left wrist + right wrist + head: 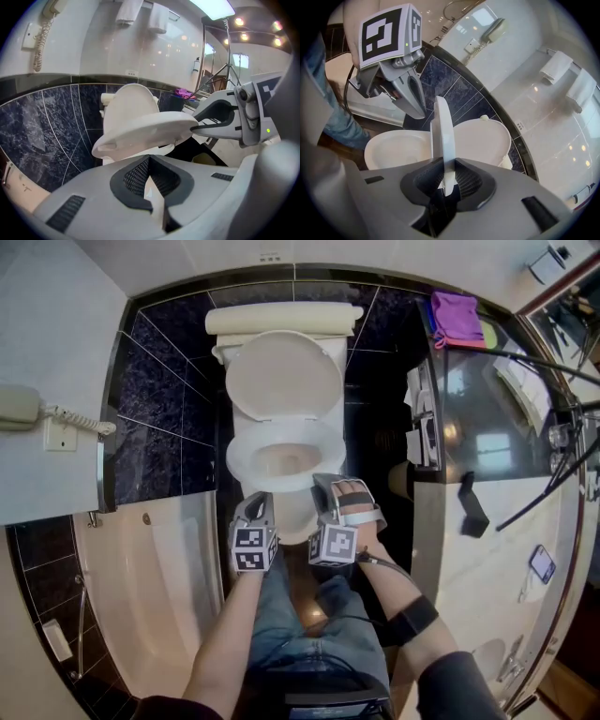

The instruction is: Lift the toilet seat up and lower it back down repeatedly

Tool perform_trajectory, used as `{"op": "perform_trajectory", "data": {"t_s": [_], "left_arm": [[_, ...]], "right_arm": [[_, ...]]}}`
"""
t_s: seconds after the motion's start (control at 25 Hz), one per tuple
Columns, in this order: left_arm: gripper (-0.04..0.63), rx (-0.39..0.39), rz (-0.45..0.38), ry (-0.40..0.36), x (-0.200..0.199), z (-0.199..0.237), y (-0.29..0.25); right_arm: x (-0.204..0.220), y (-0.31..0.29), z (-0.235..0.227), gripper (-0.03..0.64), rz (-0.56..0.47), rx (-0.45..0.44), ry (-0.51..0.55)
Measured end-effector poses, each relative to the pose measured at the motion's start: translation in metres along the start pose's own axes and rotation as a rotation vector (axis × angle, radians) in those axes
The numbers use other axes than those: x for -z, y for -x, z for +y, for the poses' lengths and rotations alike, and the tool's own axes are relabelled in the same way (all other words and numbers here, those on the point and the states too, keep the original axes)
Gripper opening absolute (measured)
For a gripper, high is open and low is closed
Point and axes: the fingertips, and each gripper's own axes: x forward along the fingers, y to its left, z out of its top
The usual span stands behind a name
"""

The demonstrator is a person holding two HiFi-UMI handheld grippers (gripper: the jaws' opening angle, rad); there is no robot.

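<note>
Right fingers point(471, 183) clamp the seat point(443, 136) at its front rim above the bowl point(391, 145), probably stiff, light, slippery plastic; left fingers point(136, 177) closed, empty.

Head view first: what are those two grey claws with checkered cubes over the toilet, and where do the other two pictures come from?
No robot here: a person holds a two-jaw gripper in each hand. The head view comes from a camera on their head; the other two ride on the grippers. The right gripper pinches the front edge of the toilet seat, part-raised over the bowl. The left gripper is closed and empty. The lid stands up.
</note>
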Motion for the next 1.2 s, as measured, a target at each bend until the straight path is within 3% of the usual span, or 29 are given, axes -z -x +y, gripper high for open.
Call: {"op": "perform_trajectory", "data": {"t_s": [0.2, 0.68, 0.76, 0.8, 1.08, 1.2], "left_arm": [[0.0, -0.002, 0.01, 0.028, 0.015, -0.007, 0.004], [0.0, 0.02, 0.083, 0.066, 0.067, -0.021, 0.011], [0.0, 0.011, 0.083, 0.064, 0.077, -0.02, 0.01], [0.0, 0.008, 0.085, 0.065, 0.082, -0.019, 0.009], [0.0, 0.031, 0.147, 0.066, 0.127, -0.03, 0.009], [0.0, 0.03, 0.165, 0.044, 0.164, -0.028, 0.005]], "right_arm": [[0.008, 0.008, 0.043, 0.106, 0.008, -0.066, 0.06], [0.021, 0.023, 0.097, 0.092, 0.017, -0.151, 0.055], [0.024, 0.03, 0.105, 0.043, 0.013, -0.16, 0.052], [0.026, 0.034, 0.109, 0.015, 0.012, -0.16, 0.047], [0.065, 0.033, 0.116, 0.015, 0.068, -0.111, -0.059], [0.079, 0.022, 0.113, 0.017, 0.085, -0.082, -0.111]]}}
